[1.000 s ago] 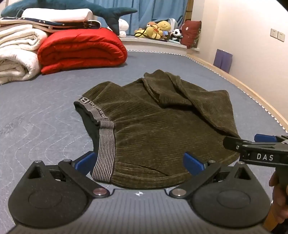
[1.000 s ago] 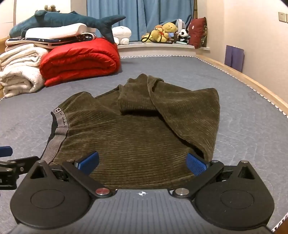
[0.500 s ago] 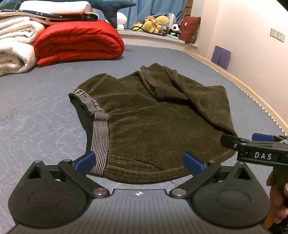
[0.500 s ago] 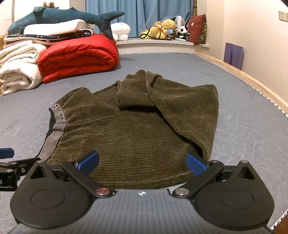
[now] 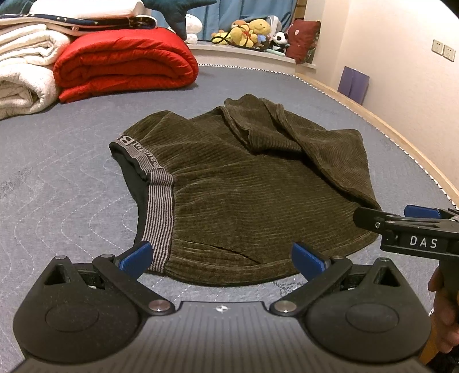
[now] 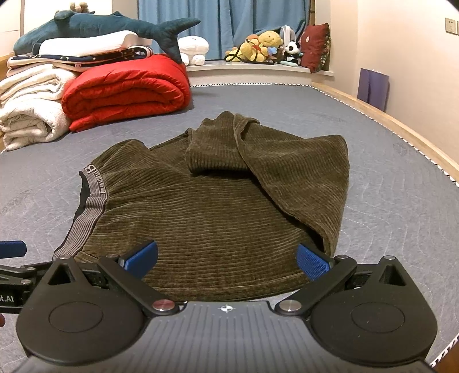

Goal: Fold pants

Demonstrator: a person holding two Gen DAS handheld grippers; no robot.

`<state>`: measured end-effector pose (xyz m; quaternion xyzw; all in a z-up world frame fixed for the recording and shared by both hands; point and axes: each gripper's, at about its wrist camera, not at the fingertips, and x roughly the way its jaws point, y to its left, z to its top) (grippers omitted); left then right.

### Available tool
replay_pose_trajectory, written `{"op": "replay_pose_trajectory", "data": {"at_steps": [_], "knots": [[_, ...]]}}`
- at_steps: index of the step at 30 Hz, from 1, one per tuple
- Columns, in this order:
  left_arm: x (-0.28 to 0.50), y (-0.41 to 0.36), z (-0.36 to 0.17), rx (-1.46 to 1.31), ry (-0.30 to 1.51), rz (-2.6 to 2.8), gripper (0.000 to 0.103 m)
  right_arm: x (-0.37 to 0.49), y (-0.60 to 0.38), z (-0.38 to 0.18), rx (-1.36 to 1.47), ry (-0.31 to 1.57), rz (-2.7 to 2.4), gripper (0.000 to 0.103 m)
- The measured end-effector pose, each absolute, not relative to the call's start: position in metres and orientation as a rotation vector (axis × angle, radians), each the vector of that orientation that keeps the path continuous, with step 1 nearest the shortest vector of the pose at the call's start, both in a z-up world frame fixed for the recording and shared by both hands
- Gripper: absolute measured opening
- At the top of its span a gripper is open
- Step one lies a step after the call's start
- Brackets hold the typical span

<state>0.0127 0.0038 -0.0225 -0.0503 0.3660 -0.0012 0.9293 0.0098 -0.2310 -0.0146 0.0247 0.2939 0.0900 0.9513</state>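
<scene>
Olive corduroy pants (image 5: 243,195) (image 6: 218,206) lie folded in a rough bundle on the grey quilted mattress (image 5: 57,195), their grey striped waistband (image 5: 159,215) (image 6: 86,212) at the left. My left gripper (image 5: 222,258) is open just short of the near hem, by the waistband corner, with nothing between its blue pads (image 5: 134,256). My right gripper (image 6: 226,259) is open at the near hem toward the bundle's right side, also holding nothing. The right tool (image 5: 413,229) shows at the right edge of the left wrist view, gripped by a hand (image 5: 443,310).
A red rolled quilt (image 6: 126,91), white blankets (image 6: 31,114) and a plush shark (image 6: 100,25) are stacked at the far left. Soft toys (image 6: 264,43) and a dark red cushion (image 6: 315,46) sit on the far ledge. The mattress's wooden edge (image 6: 401,126) runs along the right.
Both grippers have drawn back slightly toward me from the pants' near hem. Both stay open and the pants have not moved.
</scene>
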Motion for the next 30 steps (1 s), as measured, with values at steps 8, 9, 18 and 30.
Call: {"op": "replay_pose_trajectory", "data": {"at_steps": [8,9,18,30], "knots": [[0.0132,0.0033,-0.0218,-0.104,0.752,-0.001,0.103,0.0104,-0.2297,-0.0162,0.049,0.604,0.181,0.102],[0.0132,0.0034,-0.0220,-0.104,0.753,-0.001,0.103,0.0108,-0.2295,-0.0161,0.048,0.605,0.181,0.102],[0.0134,0.0046,-0.0229,-0.105,0.755,0.001,0.103,0.0111,-0.2295,-0.0157,0.048,0.607,0.183,0.102],[0.0141,0.0043,-0.0229,-0.102,0.754,0.001,0.103,0.0114,-0.2286,-0.0164,0.044,0.605,0.185,0.102]]}}
